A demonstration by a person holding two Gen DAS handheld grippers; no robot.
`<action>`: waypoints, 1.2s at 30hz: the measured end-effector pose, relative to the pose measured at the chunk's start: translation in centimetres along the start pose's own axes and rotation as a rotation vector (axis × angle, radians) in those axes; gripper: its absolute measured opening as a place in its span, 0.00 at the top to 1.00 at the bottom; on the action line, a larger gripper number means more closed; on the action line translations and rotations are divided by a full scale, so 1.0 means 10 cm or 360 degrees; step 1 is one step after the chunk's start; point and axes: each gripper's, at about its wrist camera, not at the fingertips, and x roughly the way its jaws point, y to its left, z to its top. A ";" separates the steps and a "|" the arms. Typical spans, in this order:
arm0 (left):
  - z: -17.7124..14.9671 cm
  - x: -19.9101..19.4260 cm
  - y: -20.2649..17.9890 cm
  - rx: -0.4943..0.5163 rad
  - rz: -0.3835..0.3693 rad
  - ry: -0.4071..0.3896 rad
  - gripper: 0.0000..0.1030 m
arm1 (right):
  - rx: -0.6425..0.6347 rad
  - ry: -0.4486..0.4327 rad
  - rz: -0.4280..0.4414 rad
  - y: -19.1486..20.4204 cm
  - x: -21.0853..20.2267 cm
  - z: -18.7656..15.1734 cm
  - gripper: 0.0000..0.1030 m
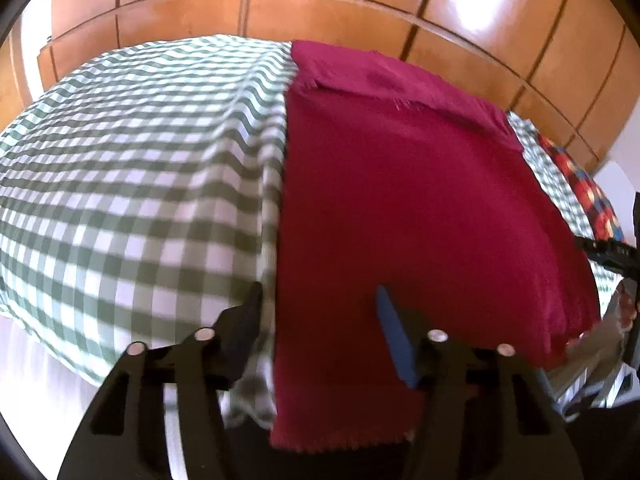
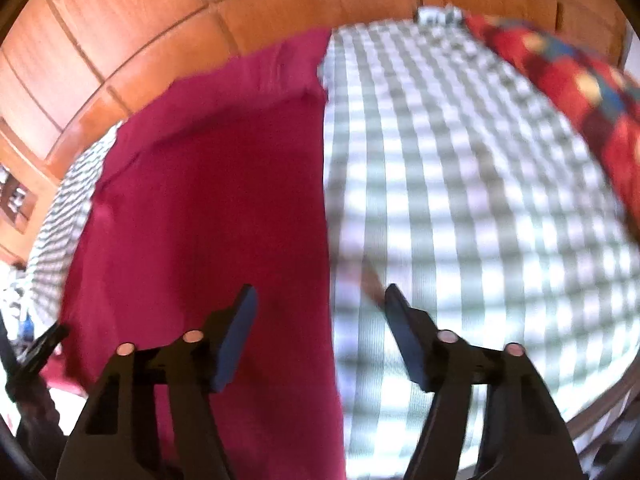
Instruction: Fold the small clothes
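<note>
A dark red cloth [image 1: 400,184] lies spread flat on a green-and-white checked sheet [image 1: 132,168], its far end folded over. My left gripper [image 1: 318,312] is open above the cloth's near left edge, one finger on each side of that edge. In the right wrist view the same red cloth [image 2: 216,208] lies left of the checked sheet [image 2: 460,184]. My right gripper [image 2: 320,308] is open and straddles the cloth's right edge near the front. Neither gripper holds anything.
A wooden panelled wardrobe [image 1: 320,0] stands behind the bed. A red, blue and yellow patterned fabric [image 2: 572,80] lies at the far right of the sheet, also seen in the left wrist view [image 1: 584,188]. The right gripper's black frame [image 1: 608,248] shows at the edge.
</note>
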 end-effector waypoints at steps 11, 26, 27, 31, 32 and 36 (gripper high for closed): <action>-0.05 -0.26 -0.04 0.0204 0.0077 -0.0014 0.98 | -0.0187 0.0094 0.0100 0.35 -0.06 -0.24 0.87; 0.53 -0.45 0.17 -0.0142 -0.0386 -0.0135 0.98 | -0.0131 -0.0190 0.0371 0.47 -0.45 0.38 0.89; 0.61 -0.45 0.18 -0.0158 -0.0409 -0.0162 0.98 | -0.0112 -0.0207 0.0381 0.45 -0.44 0.47 0.89; 1.01 -0.32 0.20 -0.0244 -0.0486 -0.0237 0.98 | -0.0032 -0.0251 0.0358 0.36 -0.29 0.85 0.89; 1.11 -0.25 0.21 -0.0257 -0.0481 -0.0241 0.98 | 0.0010 -0.0247 0.0345 0.32 -0.20 0.97 0.89; 1.50 0.16 0.27 -0.0356 -0.0442 -0.0182 0.99 | 0.0115 -0.0223 0.0307 0.20 0.08 1.26 0.89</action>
